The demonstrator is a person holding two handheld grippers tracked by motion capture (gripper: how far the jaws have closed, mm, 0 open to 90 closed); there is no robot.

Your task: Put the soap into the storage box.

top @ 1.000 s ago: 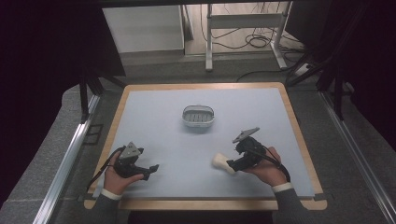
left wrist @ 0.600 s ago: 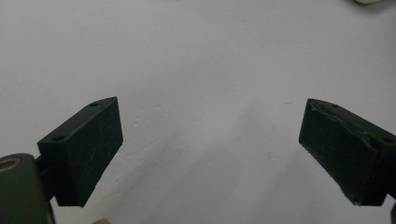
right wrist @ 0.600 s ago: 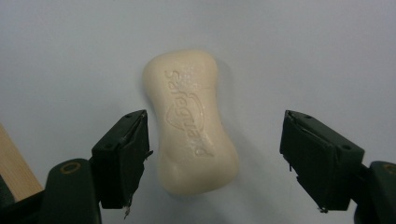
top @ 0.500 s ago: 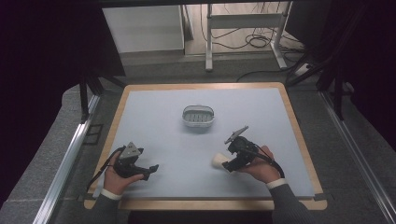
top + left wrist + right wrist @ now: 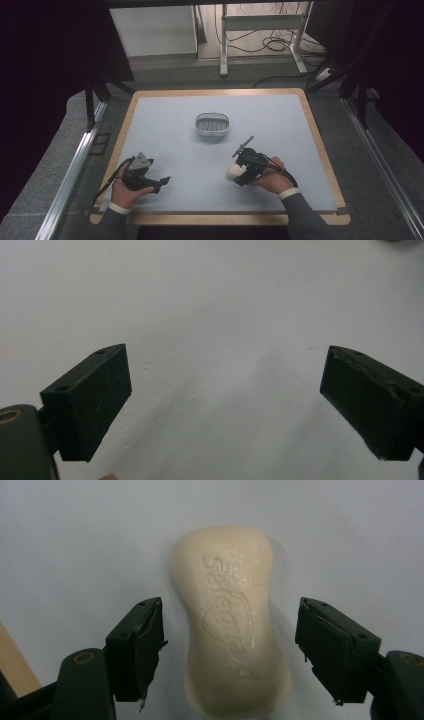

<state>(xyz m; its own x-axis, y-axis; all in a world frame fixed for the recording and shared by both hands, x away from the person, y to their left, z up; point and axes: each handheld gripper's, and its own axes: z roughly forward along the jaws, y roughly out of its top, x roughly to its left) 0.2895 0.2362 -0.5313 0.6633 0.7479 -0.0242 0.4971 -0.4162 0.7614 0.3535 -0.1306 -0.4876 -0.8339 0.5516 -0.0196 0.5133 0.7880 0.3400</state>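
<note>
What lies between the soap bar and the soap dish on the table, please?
Nothing: in the high view, bare blue mat separates the soap bar, between the right gripper's open jaws, from the soap dish.

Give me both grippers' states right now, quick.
Left gripper: open, nothing between its jaws, over the bare mat.
Right gripper: open, jaws either side of the soap bar, not clamped on it.

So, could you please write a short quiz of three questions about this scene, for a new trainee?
1. True or false: the right gripper has closed on the soap bar.
2. What lies between the left gripper's jaws: A) soap, B) bare mat, C) a dish?
3. Fill in: the soap dish stands ____ from the person than the soap.

Key: 1 false, the jaws stand apart on either side; 2 B; 3 farther.
</note>
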